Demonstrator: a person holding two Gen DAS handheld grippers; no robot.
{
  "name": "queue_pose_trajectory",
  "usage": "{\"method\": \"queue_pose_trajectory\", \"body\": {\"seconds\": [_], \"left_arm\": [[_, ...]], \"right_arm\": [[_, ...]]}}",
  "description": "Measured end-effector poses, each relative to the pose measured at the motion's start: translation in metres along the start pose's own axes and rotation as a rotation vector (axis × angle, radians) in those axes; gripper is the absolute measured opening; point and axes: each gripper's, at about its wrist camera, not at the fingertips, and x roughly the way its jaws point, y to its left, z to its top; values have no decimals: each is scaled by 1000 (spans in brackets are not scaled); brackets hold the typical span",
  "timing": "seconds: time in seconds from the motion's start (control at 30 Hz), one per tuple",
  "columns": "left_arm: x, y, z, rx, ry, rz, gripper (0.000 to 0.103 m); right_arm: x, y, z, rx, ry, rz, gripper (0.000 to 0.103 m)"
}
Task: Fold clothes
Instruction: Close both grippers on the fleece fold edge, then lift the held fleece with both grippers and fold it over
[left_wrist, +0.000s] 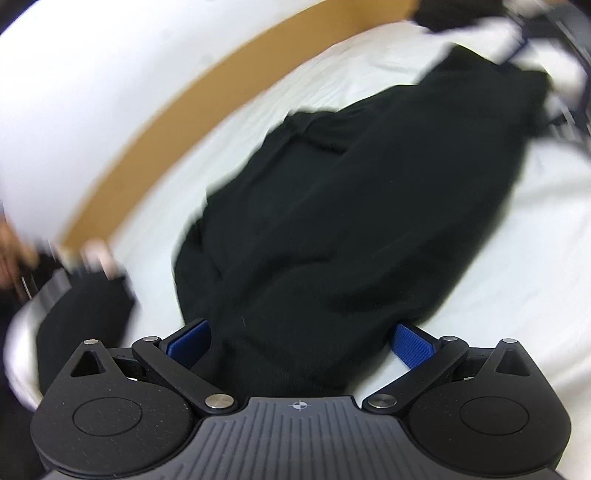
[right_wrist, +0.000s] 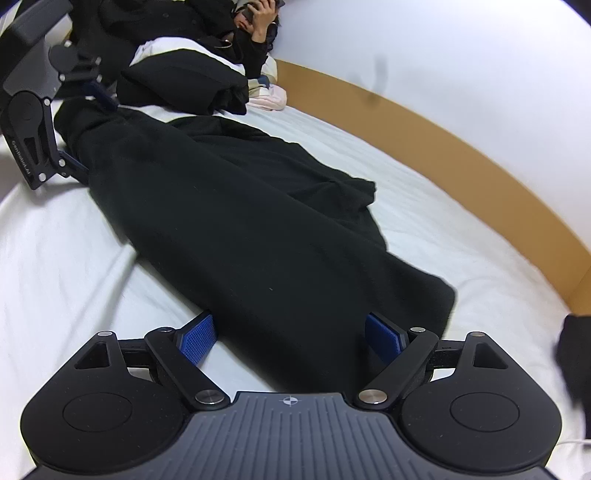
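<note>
On the white bed sheet (right_wrist: 424, 206), one long black garment (right_wrist: 240, 221) lies stretched lengthwise, bordered by a tan wooden bed frame (right_wrist: 480, 155) along the wall. It looks like trousers or a skirt doubled along its length, though the dark cloth hides the seams. The left gripper (left_wrist: 299, 341) has its blue pads spread wide at one end, cloth lying between them but not pinched; the right gripper (right_wrist: 290, 334) stands equally wide at the opposite end. So the garment lies long and narrow and has not been brought down to a compact fold. Counted: one stretched garment, two grippers, a heap of dark clothes (right_wrist: 184, 85) beyond, and a person (right_wrist: 258, 22) lying there.
</note>
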Motion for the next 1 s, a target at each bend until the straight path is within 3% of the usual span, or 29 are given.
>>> {"method": "queue_pose_trajectory", "body": {"seconds": [0.13, 0.23, 0.3, 0.33, 0.4, 0.47, 0.6, 0.7, 0.87, 0.93, 0.97, 1.0], "left_arm": [[6, -3, 1, 112, -22, 39, 103], [8, 6, 3, 150, -6, 7, 102], [5, 7, 3, 192, -8, -32, 80], [1, 6, 3, 224, -15, -51, 74], [-1, -8, -3, 332, -30, -18, 57], [-1, -17, -7, 398, -33, 8, 48], [3, -7, -6, 349, -19, -16, 47], [6, -4, -12, 362, -11, 6, 47], [11, 7, -13, 205, 0, -20, 40], [12, 6, -11, 174, 5, -13, 33], [12, 5, -10, 157, 6, -10, 31], [11, 7, -11, 124, -1, -9, 27]], "right_arm": [[-5, -1, -13, -40, 9, -96, 86], [-7, -3, -21, -25, -1, -77, 72], [-9, 3, -24, -71, -14, -84, 59], [-9, 8, -25, -106, -18, -104, 56], [-8, 14, -27, -172, -19, -151, 39], [-6, 15, -31, -197, -14, -170, 33], [-5, 18, -36, -247, -18, -181, 32], [-3, 19, -38, -267, -22, -198, 32], [-4, 14, -37, -239, -38, -201, 32], [-15, 11, -37, -217, -64, -196, 25], [-20, 9, -37, -206, -77, -194, 14], [-26, 7, -36, -195, -90, -191, 10]]}}
